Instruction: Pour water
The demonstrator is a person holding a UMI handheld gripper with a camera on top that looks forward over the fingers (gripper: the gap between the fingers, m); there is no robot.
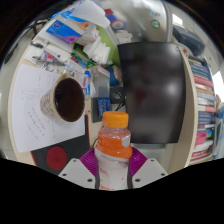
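Note:
A clear bottle (113,165) with an orange cap (115,120) and an orange band below its neck stands upright between my fingers. My gripper (113,170) is shut on the bottle's body, and both purple pads (89,162) press on its sides. A white mug (66,100) with a dark inside lies up and to the left of the bottle, on papers. The bottle's lower part is hidden below the fingers.
A dark monitor (153,88) stands just beyond the bottle to the right. Papers (35,95), boxes and clutter (80,35) cover the desk to the left. A round red object (57,158) lies near the left finger. Shelves with books (206,110) are at the right.

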